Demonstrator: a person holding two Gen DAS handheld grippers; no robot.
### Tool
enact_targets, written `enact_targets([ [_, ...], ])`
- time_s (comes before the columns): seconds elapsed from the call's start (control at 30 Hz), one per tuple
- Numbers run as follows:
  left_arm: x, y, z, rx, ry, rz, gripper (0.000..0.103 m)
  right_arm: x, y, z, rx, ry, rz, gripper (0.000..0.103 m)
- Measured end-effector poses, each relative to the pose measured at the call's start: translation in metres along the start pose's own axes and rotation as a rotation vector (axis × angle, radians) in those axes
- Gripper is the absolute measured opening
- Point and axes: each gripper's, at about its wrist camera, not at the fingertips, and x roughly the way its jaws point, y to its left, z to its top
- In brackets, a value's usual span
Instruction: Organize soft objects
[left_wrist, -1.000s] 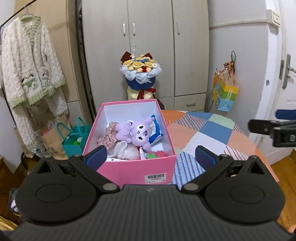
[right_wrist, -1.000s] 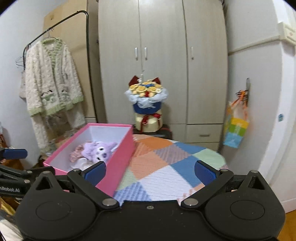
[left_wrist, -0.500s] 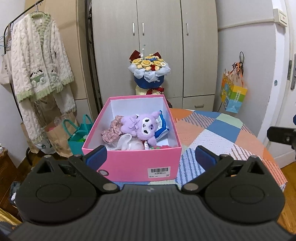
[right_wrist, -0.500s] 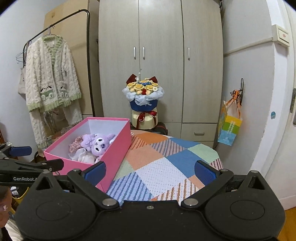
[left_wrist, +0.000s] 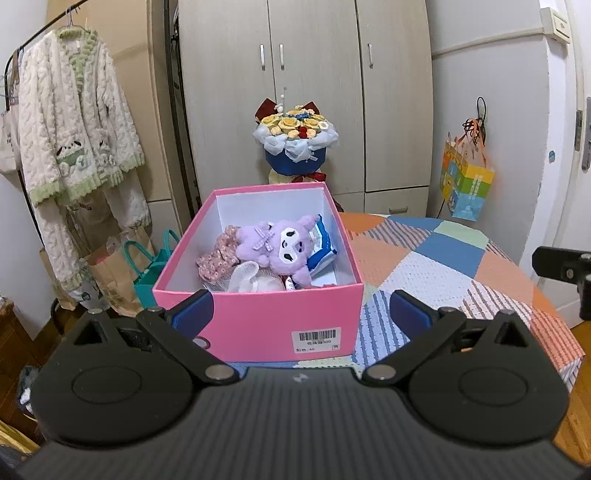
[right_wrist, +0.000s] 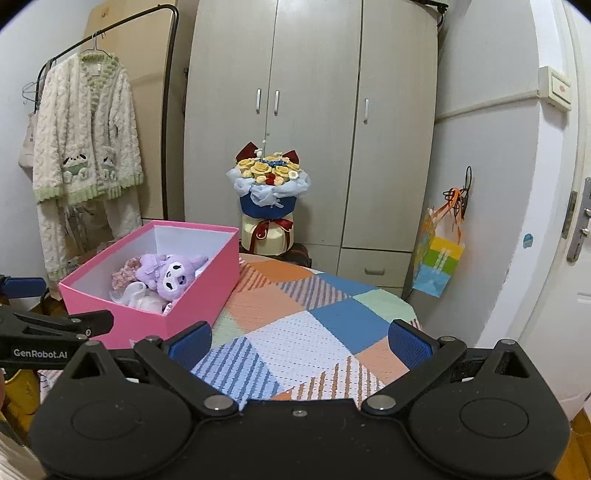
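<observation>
Both grippers' fingers (left_wrist: 192, 310) (right_wrist: 410, 343) gape empty near fuzzy plush (left_wrist: 275, 245) in cardboard box (left_wrist: 258, 325).

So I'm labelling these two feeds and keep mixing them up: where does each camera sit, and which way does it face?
Left wrist: on the left hand-held gripper, open, facing the pink box head-on; the right hand-held gripper pokes in at the right edge.
Right wrist: on the right hand-held gripper, open, over the patchwork tablecloth, box to its left; the left hand-held gripper shows at the left edge.
Shared: box, purple plush, bouquet, wardrobe.
</observation>
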Motion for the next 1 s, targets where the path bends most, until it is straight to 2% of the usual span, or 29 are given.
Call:
enact_targets([
  [0.6,0.0,0.003,-0.009,-0.044,-0.042,0.023,0.103,0.0,-0.003,-0.011,0.008,-0.044,-0.026,0.103],
  [1.0,-0.004,-0.003,-0.012,-0.015,-0.049,0.03,0.103,-0.001,-0.003,-0.016,0.021,-0.039,-0.024,0.103],
])
